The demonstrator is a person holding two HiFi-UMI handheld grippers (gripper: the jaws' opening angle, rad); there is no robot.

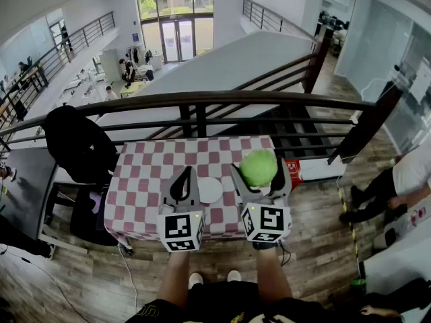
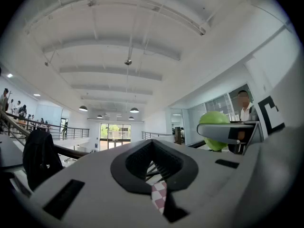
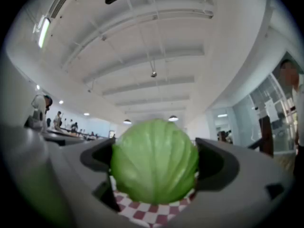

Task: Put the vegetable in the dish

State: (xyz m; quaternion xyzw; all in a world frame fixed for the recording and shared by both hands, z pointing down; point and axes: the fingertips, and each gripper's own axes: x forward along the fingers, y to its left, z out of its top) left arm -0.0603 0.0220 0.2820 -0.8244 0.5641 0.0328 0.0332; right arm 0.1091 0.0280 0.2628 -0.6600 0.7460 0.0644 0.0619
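Jaws of the right gripper (image 1: 260,179) are clamping a green cabbage (image 1: 258,167) from both sides, standing wide around it and holding it up above the right part of the table (image 1: 145,173). The cabbage is filling the gap between the pads, with red-and-white checked cloth showing just beneath it in the right gripper view. The left gripper (image 1: 184,177) is hovering alongside, its jaws pressed together at the tips and carrying nothing. Between the two grippers a white dish (image 1: 210,190) is lying on the cloth, just left of the cabbage and apart from it, so the vegetable is not yet sitting in the dish. Beyond the table a dark railing (image 1: 202,99) is running across the landing. A black bag (image 1: 77,143) is slumping at the table's left end, and a person (image 1: 404,180) is standing on the wooden floor at the right.
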